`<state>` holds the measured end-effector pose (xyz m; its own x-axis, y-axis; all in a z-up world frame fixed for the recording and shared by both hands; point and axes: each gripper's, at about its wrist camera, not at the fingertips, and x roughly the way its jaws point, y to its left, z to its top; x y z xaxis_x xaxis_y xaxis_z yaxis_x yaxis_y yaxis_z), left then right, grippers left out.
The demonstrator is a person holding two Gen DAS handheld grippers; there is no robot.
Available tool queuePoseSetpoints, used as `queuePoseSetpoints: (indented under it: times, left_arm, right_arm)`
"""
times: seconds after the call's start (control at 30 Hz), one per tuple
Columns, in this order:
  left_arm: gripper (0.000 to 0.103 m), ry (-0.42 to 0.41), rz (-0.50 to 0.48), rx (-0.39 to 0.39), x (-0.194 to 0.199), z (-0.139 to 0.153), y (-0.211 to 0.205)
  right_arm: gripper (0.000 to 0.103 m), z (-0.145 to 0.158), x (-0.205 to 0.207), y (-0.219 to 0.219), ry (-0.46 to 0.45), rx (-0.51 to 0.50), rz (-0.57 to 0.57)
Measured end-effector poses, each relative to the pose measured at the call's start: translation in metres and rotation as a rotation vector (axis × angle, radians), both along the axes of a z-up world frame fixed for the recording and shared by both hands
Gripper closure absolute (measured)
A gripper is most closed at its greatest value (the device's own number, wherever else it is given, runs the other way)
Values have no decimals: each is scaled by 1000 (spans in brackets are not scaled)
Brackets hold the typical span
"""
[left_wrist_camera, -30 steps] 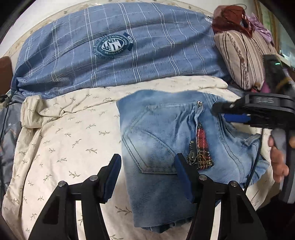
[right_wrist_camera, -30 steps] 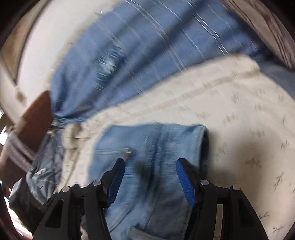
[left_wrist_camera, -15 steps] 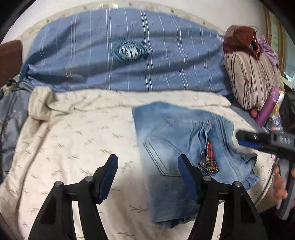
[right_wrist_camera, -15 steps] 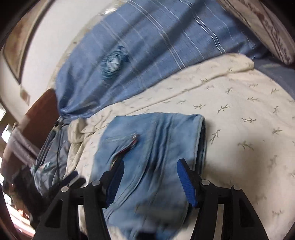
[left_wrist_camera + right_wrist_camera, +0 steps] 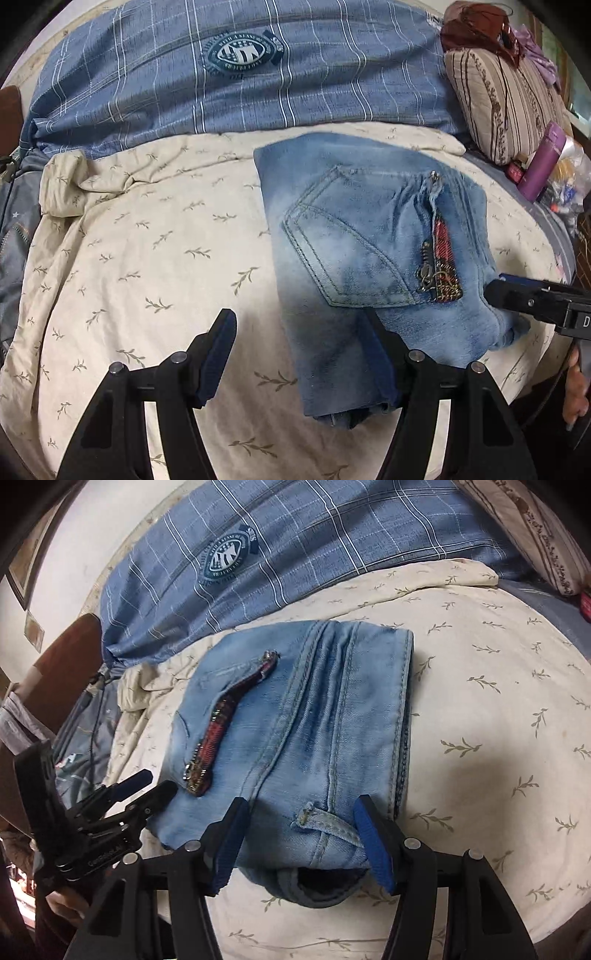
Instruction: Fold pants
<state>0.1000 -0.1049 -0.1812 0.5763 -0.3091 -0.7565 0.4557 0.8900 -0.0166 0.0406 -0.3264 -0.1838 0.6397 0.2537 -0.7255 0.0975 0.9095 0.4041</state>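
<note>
From my left wrist, my left gripper (image 5: 299,354) hung with its fingers apart and empty over the near edge of the folded jeans (image 5: 369,258), which lay on the cream sheet (image 5: 147,258) (back pocket and a red-trimmed zipper facing up). From my right wrist, my right gripper (image 5: 299,842) was spread just as wide, fingers flanking the waistband end of the jeans (image 5: 314,720), gripping nothing.

We see our right gripper (image 5: 297,843) spread wide over the waistband end of the folded light-blue denim pants (image 5: 295,731) on the cream leaf-print sheet (image 5: 498,720).
</note>
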Motion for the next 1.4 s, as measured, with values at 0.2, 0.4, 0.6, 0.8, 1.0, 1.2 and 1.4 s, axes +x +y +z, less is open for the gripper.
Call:
queuePoseSetpoints:
  times: [0.2,0.4,0.6,0.8,1.0,1.2,1.4]
  left_arm:
    - [29,-9,14,-23,0,3,5]
    - [20,24,73,-81,5,11,13]
    - [8,-77,63,-86,-6,28,11]
    - [0,-157,14,-116,-19,37,4]
    - [0,-81,2,-8,-13,24,-15]
    - [0,65,7,-29,1,6,-13]
    - [0,134,49,-107,8,-7,-6]
  right_arm:
    - [38,0,1,-1,-11,4,-6]
    - [38,14,-7,-15,-84,98,-56]
    - [38,27,-13,-24,-168,116,-118]
    - [38,29,-6,-23,-165,130,-131]
    - [38,27,-4,-29,-167,202,-154]
    - [38,20,0,-31,-132,235,-149]
    - [38,-3,14,-26,3,216,-139]
